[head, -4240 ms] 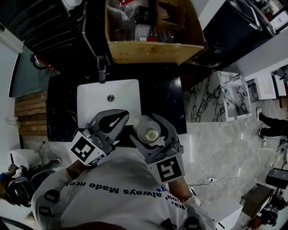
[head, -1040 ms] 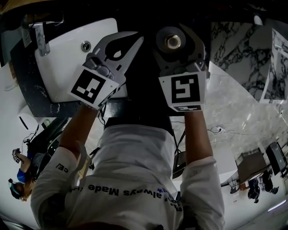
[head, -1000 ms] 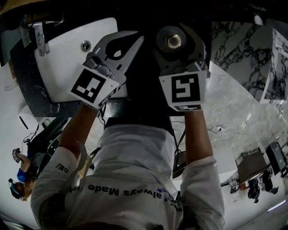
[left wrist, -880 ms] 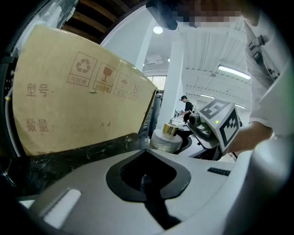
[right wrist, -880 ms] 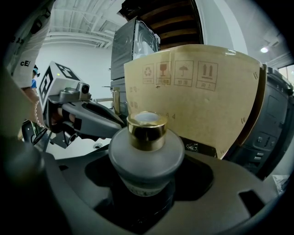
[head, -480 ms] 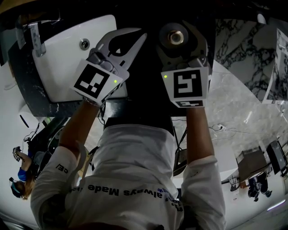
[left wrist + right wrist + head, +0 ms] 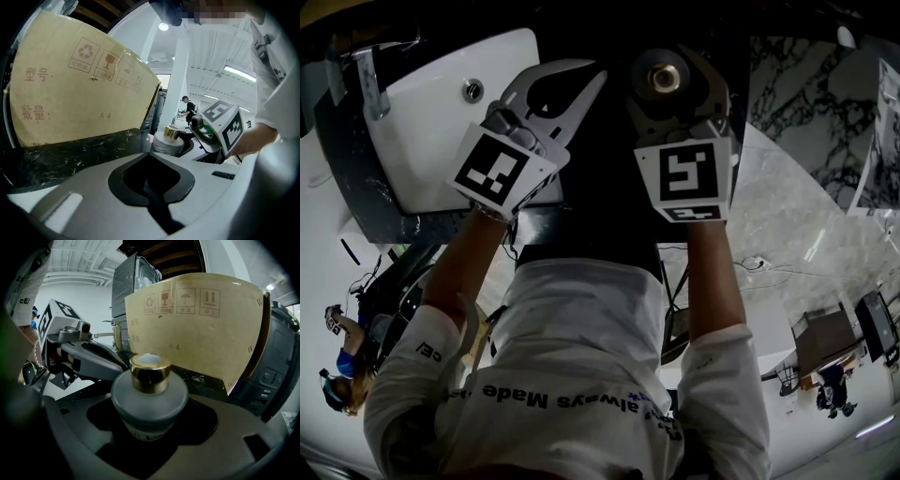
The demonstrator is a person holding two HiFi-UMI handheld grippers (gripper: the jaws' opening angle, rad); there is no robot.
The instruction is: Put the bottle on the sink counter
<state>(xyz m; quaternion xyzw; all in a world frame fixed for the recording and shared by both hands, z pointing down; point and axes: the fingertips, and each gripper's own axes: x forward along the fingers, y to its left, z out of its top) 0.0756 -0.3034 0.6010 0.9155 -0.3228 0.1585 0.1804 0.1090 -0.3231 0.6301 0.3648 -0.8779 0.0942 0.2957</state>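
Observation:
A frosted round bottle (image 7: 664,79) with a gold cap (image 7: 150,373) sits between the jaws of my right gripper (image 7: 675,67), which is shut on it. It is held upright over the black sink counter (image 7: 600,178), just right of the white basin (image 7: 431,122). In the right gripper view the bottle (image 7: 149,401) fills the space between the jaws. My left gripper (image 7: 592,82) is shut with nothing in it, beside the bottle over the basin's right edge. From the left gripper view (image 7: 149,154) the bottle (image 7: 168,140) stands a short way ahead. Whether the bottle's base touches the counter is hidden.
A large cardboard box (image 7: 201,329) stands on the counter right behind the bottle, also filling the left gripper view (image 7: 70,93). The chrome faucet (image 7: 367,80) is at the basin's far left. Marble floor (image 7: 787,216) lies to the right.
Since four seconds ago both grippers have moved forward over the counter with the bottle still held. Over the last second they barely shifted.

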